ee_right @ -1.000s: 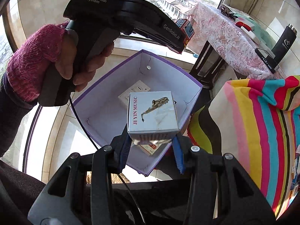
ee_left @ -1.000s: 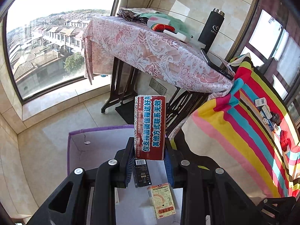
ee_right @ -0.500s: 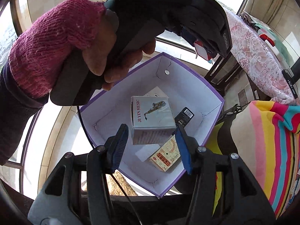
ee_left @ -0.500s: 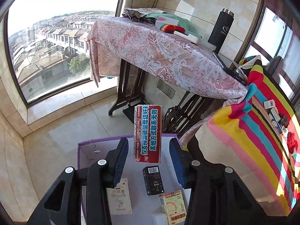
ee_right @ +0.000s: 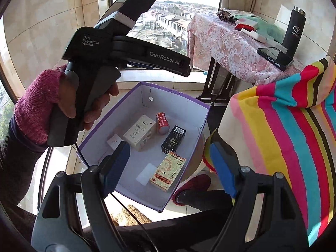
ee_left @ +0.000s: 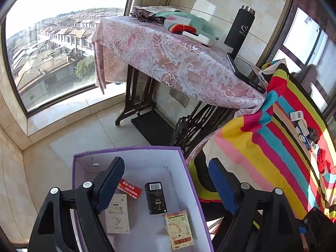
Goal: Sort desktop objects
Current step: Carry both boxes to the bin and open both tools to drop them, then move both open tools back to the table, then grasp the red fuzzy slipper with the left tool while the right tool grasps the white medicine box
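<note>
Jaws both just opened, empty; left gripper (ee_right: 126,48) reads "GenRobot.AI", "Data Acquisition System".

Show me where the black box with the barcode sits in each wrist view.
Left wrist: black box lies mid-floor of the purple carton, barcode end toward the far wall.
Right wrist: black box lies right of centre in the carton.
Shared landmark: yellow box just nearer the camera.

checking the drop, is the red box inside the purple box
In: the red box lies on the white floor of the purple-rimmed cardboard box.
</note>
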The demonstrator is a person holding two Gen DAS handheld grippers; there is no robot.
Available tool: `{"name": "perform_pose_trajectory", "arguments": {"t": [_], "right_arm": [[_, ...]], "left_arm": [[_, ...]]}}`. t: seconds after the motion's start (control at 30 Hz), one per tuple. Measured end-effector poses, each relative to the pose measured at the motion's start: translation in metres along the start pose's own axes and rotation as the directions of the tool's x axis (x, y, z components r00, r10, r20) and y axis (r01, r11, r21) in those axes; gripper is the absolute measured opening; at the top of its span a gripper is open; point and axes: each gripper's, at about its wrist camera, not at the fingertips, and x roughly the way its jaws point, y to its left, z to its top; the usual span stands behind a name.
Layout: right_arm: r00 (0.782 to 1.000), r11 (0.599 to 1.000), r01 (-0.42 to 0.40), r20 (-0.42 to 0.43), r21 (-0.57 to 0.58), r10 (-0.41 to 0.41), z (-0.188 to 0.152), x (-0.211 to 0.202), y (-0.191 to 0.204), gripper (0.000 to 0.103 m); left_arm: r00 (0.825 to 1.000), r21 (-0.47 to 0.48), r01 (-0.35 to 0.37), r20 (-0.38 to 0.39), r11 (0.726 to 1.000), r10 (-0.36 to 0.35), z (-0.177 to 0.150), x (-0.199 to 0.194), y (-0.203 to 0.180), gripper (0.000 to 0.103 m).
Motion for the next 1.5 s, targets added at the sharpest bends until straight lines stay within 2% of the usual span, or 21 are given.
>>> {"name": "perform_pose_trajectory", "arguments": {"t": [0.13,0.23,0.33,0.4,0.53,0.67,0.83,0.9,1.0,1.03,1.1,1.2,1.23,1.27,1.33,1.4,1.47,1.5], "right_arm": [[0.994,0.991,0.090,0.048,0.104,-0.095,-0.010,-0.029,-0.041,0.082],[0.978,0.965,0.175,0.079,0.197,-0.194,-0.027,-0.060,-0.078,0.084],[0.947,0.910,0.271,0.084,0.315,-0.311,-0.055,-0.096,-0.126,0.091],[0.920,0.852,0.344,0.041,0.395,-0.390,-0.080,-0.115,-0.159,0.091],[0.849,0.695,0.474,-0.073,0.540,-0.523,-0.141,-0.157,-0.230,0.091],[0.792,0.532,0.527,-0.158,0.663,-0.589,-0.204,-0.197,-0.294,0.091],[0.719,0.261,0.545,-0.283,0.797,-0.635,-0.285,-0.252,-0.363,0.091],[0.704,0.166,0.517,-0.307,0.840,-0.641,-0.310,-0.275,-0.380,0.091],[0.674,0.081,0.503,-0.332,0.860,-0.659,-0.336,-0.301,-0.389,0.091],[0.667,0.059,0.499,-0.339,0.865,-0.663,-0.343,-0.308,-0.389,0.091],[0.673,0.046,0.476,-0.330,0.878,-0.661,-0.353,-0.316,-0.389,0.091],[0.694,0.065,0.446,-0.299,0.893,-0.655,-0.357,-0.318,-0.391,0.091],[0.698,0.077,0.445,-0.292,0.892,-0.654,-0.356,-0.317,-0.390,0.091],[0.700,0.085,0.446,-0.288,0.891,-0.654,-0.355,-0.317,-0.390,0.091],[0.708,0.108,0.446,-0.277,0.888,-0.649,-0.353,-0.311,-0.391,0.091],[0.715,0.123,0.438,-0.261,0.891,-0.649,-0.352,-0.309,-0.392,0.091],[0.718,0.122,0.428,-0.256,0.896,-0.647,-0.354,-0.308,-0.393,0.091],[0.723,0.119,0.418,-0.250,0.901,-0.644,-0.356,-0.309,-0.394,0.091]], "left_arm": [[0.997,0.038,0.065,-0.040,0.997,-0.063,-0.003,0.001,-0.033,0.083],[0.986,0.086,0.142,-0.098,0.986,-0.134,-0.010,0.006,-0.072,0.083],[0.975,0.187,0.194,-0.143,0.963,-0.168,-0.021,0.012,-0.123,0.083],[0.964,0.246,0.233,-0.183,0.941,-0.190,-0.028,0.018,-0.157,0.083],[0.933,0.348,0.322,-0.273,0.881,-0.233,-0.047,0.032,-0.231,0.083],[0.904,0.462,0.403,-0.335,0.790,-0.265,-0.066,0.042,-0.316,0.083],[0.857,0.550,0.508,-0.400,0.663,-0.325,-0.087,0.060,-0.437,0.083],[0.829,0.561,0.556,-0.428,0.614,-0.360,-0.094,0.068,-0.489,0.083],[0.773,0.514,0.632,-0.466,0.580,-0.430,-0.098,0.080,-0.562,0.083],[0.752,0.488,0.657,-0.482,0.574,-0.450,-0.098,0.085,-0.583,0.083],[0.709,0.426,0.700,-0.513,0.573,-0.484,-0.100,0.095,-0.626,0.083],[0.684,0.366,0.719,-0.523,0.590,-0.509,-0.103,0.108,-0.677,0.083],[0.686,0.351,0.717,-0.514,0.602,-0.516,-0.103,0.113,-0.691,0.083],[0.699,0.343,0.704,-0.495,0.622,-0.517,-0.103,0.118,-0.703,0.083],[0.736,0.324,0.663,-0.445,0.675,-0.509,-0.101,0.131,-0.722,0.083],[0.761,0.298,0.630,-0.423,0.717,-0.492,-0.099,0.145,-0.730,0.083],[0.776,0.302,0.607,-0.428,0.735,-0.464,-0.102,0.159,-0.738,0.083],[0.782,0.329,0.598,-0.441,0.731,-0.440,-0.106,0.166,-0.742,0.082]]}}
